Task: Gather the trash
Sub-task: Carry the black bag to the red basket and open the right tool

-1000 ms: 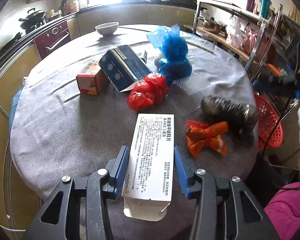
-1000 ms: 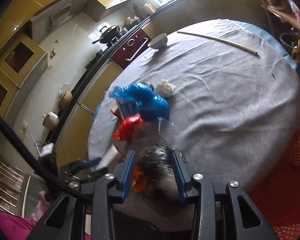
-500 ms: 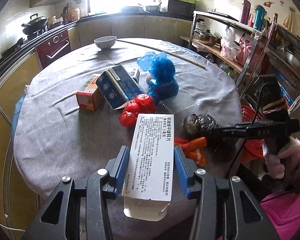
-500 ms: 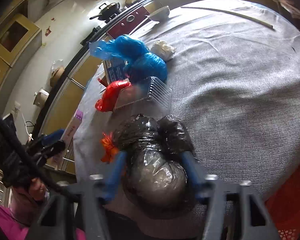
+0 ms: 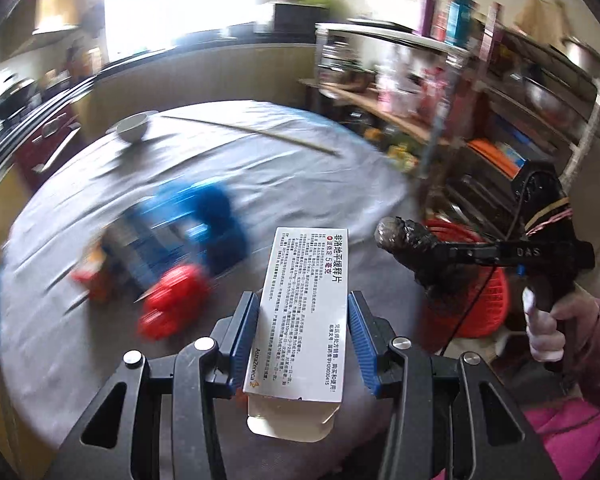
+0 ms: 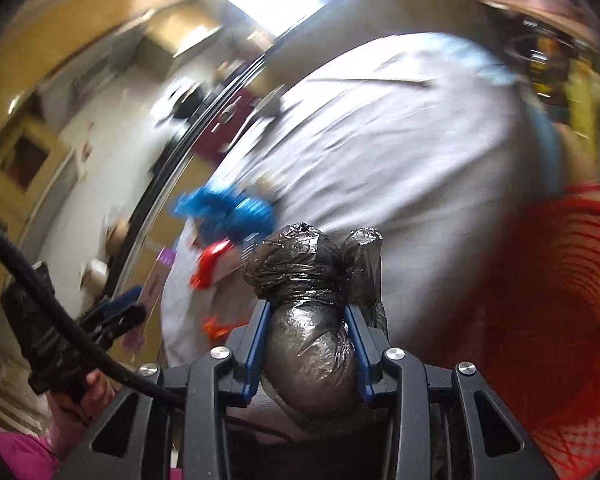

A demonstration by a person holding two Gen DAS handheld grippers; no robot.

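Observation:
My left gripper (image 5: 303,298) is shut on a white medicine box (image 5: 304,320) with printed text, held above the near edge of the grey-clothed round table (image 5: 260,168). My right gripper (image 6: 307,306) has a crumpled black plastic bag (image 6: 300,264) between its pads. Its jaws are closing and squeeze the bag's middle. In the left wrist view that black bag (image 5: 408,240) hangs in the air in front of the red basket (image 5: 484,300), off the table's right edge. The red basket (image 6: 560,300) fills the right of the right wrist view.
Blurred on the table lie a blue bag (image 5: 212,216), a red bag (image 5: 172,300), boxes (image 5: 100,276) and an orange wrapper (image 6: 216,326). A white bowl (image 5: 132,128) and a long stick (image 5: 252,132) sit at the far side. A cluttered metal rack (image 5: 460,100) stands right.
The right gripper closed on the black bag and lifted it off the table toward the red basket. The left gripper rose and swung right with the box.

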